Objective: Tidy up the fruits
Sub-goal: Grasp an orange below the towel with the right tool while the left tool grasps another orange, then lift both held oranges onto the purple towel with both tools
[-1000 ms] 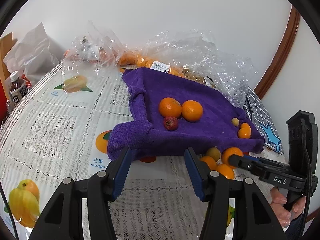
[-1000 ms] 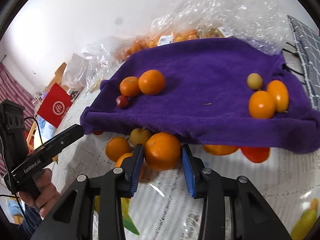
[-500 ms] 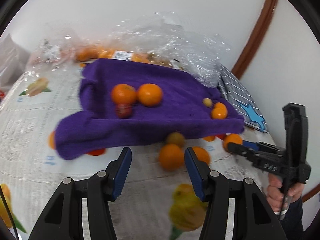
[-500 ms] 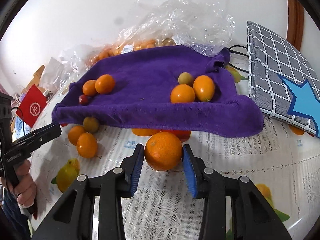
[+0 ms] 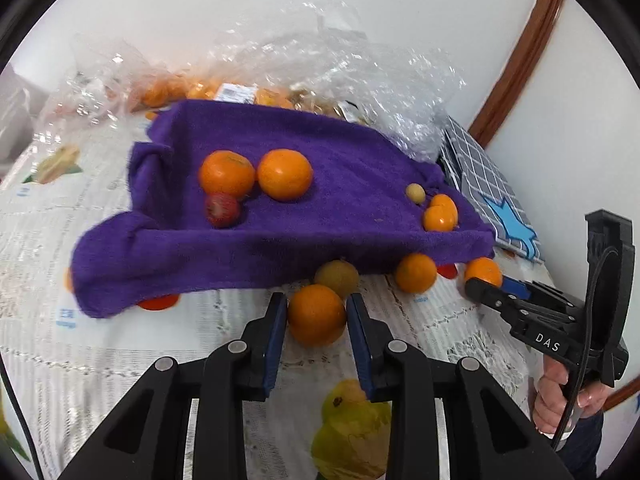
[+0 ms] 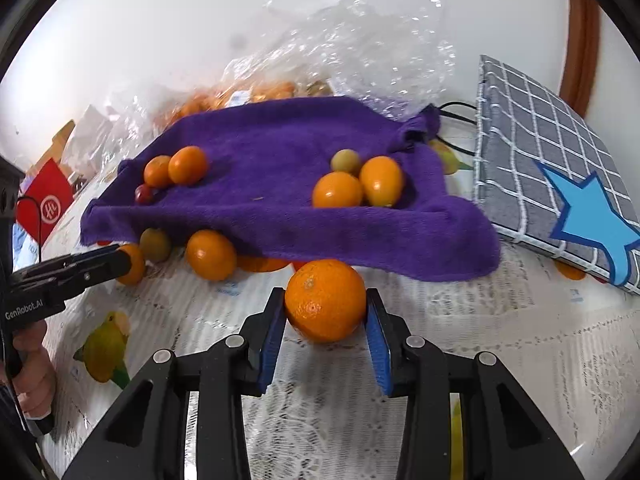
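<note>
Fruits are split between two levels: five or six sit on top of the purple towel [image 5: 320, 168], the rest lie on the lace tablecloth [image 6: 520, 340] along its near edge. On the towel you have two oranges [image 5: 256, 172] with a small red fruit [image 5: 222, 210] at the left, and two smaller orange fruits [image 6: 360, 186] with a yellowish one [image 6: 346, 160] at the right.

Your right gripper [image 6: 326, 312] is clamped on a large orange [image 6: 325, 300], held just in front of the towel's edge. Your left gripper [image 5: 316, 320] brackets another orange [image 5: 316, 314] on the table, fingers close to both sides; whether they already press it you cannot tell from the left wrist view (the gap looks nearly gone).

So the job looks partly done, judging by how things lie: a greenish-yellow fruit [image 5: 337, 276] and another orange [image 5: 415, 273] remain on the cloth, and more orange shapes peek from under the towel (some may be tablecloth prints).

Mind the towel's drooping front fold, which overhangs the loose fruit. Crinkled plastic bags [image 5: 352, 72] holding more fruit crowd the back, and a grey checked cushion [image 6: 540, 152] lies just beside the towel's right corner.
</note>
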